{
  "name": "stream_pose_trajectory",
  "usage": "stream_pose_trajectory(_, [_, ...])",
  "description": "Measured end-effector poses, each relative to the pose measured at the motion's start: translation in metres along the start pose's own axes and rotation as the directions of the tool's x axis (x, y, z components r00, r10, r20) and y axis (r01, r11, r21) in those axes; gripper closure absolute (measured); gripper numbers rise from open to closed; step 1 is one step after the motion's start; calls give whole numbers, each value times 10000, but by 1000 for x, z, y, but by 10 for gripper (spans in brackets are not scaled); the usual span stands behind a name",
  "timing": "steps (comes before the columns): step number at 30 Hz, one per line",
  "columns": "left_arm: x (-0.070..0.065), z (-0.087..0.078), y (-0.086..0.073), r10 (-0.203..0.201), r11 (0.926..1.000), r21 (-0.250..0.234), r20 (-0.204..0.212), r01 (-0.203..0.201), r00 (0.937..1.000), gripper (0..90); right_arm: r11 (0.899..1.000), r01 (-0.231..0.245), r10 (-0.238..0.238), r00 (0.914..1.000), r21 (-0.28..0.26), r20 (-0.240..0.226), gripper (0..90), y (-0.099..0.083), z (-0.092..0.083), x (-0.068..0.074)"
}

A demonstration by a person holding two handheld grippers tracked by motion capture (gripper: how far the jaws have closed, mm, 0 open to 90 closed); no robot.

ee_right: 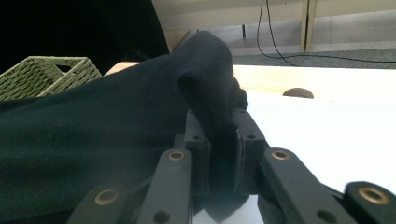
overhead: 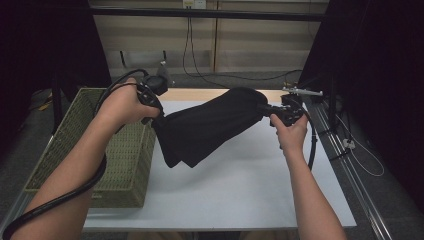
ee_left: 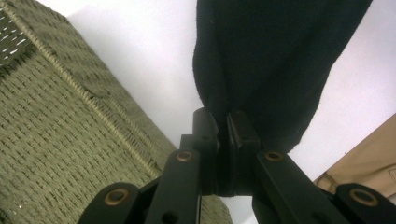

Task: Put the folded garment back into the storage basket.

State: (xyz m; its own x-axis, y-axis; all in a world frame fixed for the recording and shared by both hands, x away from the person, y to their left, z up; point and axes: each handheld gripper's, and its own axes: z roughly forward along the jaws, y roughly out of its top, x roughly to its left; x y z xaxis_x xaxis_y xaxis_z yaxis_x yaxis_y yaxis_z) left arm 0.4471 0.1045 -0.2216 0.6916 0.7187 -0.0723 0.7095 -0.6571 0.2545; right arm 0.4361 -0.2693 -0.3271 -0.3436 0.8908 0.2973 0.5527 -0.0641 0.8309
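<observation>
A black cloth garment (overhead: 205, 127) hangs stretched in the air between both grippers, above the white table sheet (overhead: 240, 185). My left gripper (overhead: 156, 114) is shut on the garment's left edge, beside the basket. In the left gripper view the jaws pinch a fold of the black cloth (ee_left: 261, 60) at the left gripper (ee_left: 223, 126). My right gripper (overhead: 266, 110) is shut on the garment's right end. In the right gripper view the dark fabric (ee_right: 116, 135) bunches up between the jaws of the right gripper (ee_right: 223, 135).
A green woven basket (overhead: 75, 150) stands at the table's left edge, also seen as the basket wall (ee_left: 56, 130) and basket rim (ee_right: 42, 72). Bare wooden tabletop (overhead: 200, 93) shows behind the sheet. Black cables (overhead: 200, 65) hang at the back wall.
</observation>
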Motion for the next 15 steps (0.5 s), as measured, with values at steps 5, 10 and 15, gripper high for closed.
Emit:
stream_pose_trajectory(5, [4,-8,-3,-103,9999,-21,-25,103,9999,840,9992,392,-391,9991,-53,168,789,5,4,9])
stream_pose_trajectory(10, [7,-17,-7,-223,9997,-132,-93,221,9997,840,9958,894,-884,9952,-210,422,789,10,9,19])
stream_pose_trajectory(15, [10,-23,-10,-338,9994,-89,-244,336,9991,840,9942,1061,-1052,9934,-161,462,789,11,18,26])
